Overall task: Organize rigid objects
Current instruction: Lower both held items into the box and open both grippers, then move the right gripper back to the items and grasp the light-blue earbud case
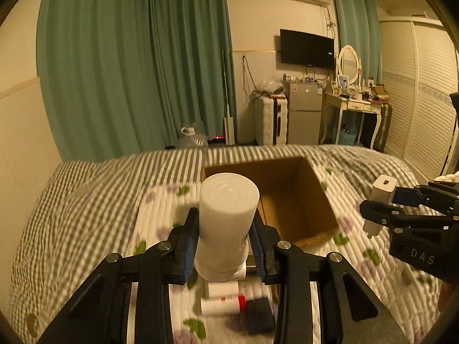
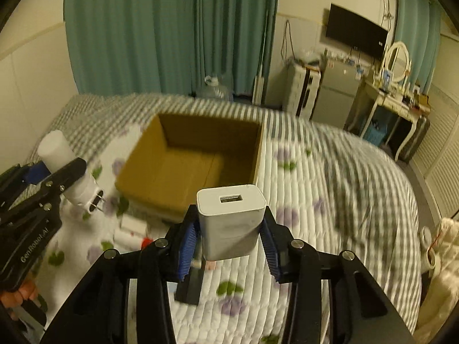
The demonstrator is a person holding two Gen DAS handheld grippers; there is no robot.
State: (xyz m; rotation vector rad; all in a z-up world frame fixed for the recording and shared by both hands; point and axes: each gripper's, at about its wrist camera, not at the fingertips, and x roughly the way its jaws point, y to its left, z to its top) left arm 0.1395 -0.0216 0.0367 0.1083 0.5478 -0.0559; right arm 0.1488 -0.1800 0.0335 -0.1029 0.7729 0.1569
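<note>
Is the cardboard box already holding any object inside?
No, the right wrist view shows the box with only its bare brown floor and walls.

- The cardboard box [image 2: 198, 157] sits open-topped on the bed [image 2: 330, 200], near the bed's middle.
- In the right wrist view, the left claw [image 2: 61, 172] hangs above the bed at 9 o'clock of the box, closed on a plug-in cylinder [image 2: 67, 169].
- The right claw [image 2: 229, 238] hangs at 6 o'clock of the box, clamped on a USB charger [image 2: 231, 223].
- In the left wrist view, small tubes [image 1: 222, 301] and a dark block [image 1: 259, 316] lie on the bed at 6 o'clock of the box, below the left claw.
- Beyond the bed, at 1 o'clock, a fridge [image 1: 304, 111] stands left of a dressing table [image 1: 355, 106].
</note>
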